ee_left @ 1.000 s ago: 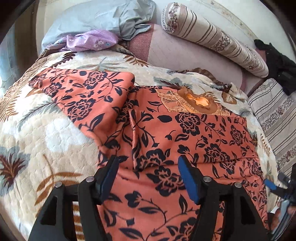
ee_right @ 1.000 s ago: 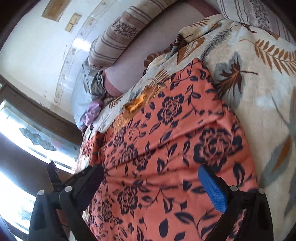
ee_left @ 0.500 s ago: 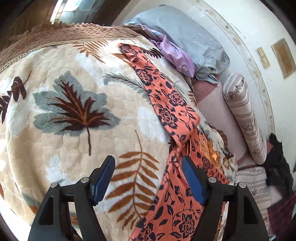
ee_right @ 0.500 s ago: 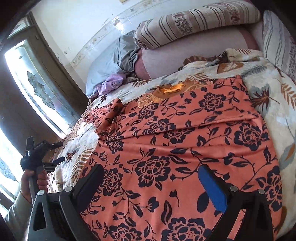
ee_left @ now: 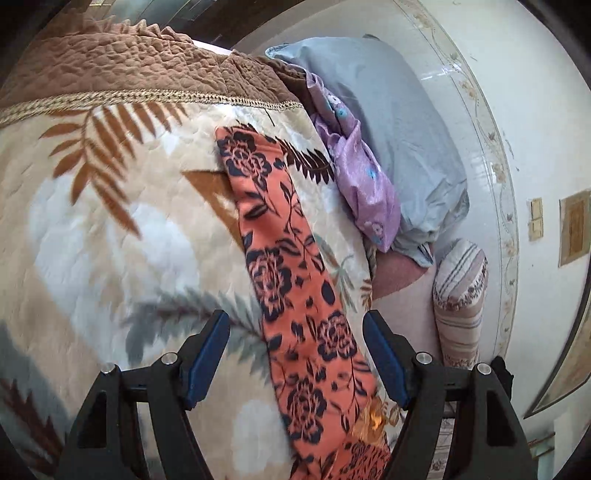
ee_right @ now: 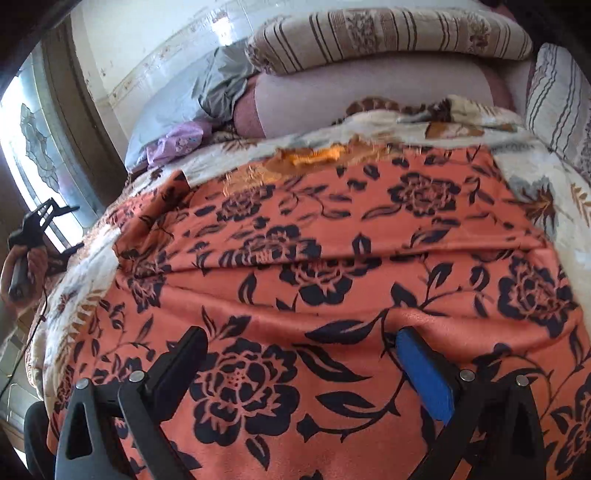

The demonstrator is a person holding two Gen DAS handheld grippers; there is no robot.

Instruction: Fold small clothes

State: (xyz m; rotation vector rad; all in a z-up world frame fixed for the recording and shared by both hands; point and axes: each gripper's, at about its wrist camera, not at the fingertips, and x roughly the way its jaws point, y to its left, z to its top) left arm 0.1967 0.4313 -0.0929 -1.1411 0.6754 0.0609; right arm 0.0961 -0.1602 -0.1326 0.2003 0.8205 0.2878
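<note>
1. The orange garment (ee_right: pixel 332 258) with the black flower print lies spread flat on the leaf-patterned blanket (ee_left: pixel 110 240), which covers the bed. It fills most of the right wrist view, and its gold embroidered neckline sits on the far side, toward the pillows.
2. One sleeve of it sticks out to the left. In the left wrist view that sleeve runs as a long strip from the far part of the blanket down toward the camera.
3. The left gripper (ee_left: pixel 295 354) is spread wide, nothing pinched. The sleeve strip shows in the gap between the blue pads (ee_left: pixel 384 362), but they aren't squeezing it.
4. The right gripper (ee_right: pixel 295 369) is spread wide too, low over the near part of the garment. I can't tell whether the fingers touch the cloth, though no fold is caught between them.
5. In the right wrist view you can see the person's hand (ee_right: pixel 22 269) holding the left gripper, off at the left edge of the bed.
6. Far side of the bed: a striped bolster (ee_right: pixel 388 33), a grey-blue pillow (ee_left: pixel 388 129) and a crumpled purple cloth (ee_left: pixel 362 177) just beside it.
7. The blanket has a brown quilted border (ee_left: pixel 129 70) at its far edge in the left wrist view.
</note>
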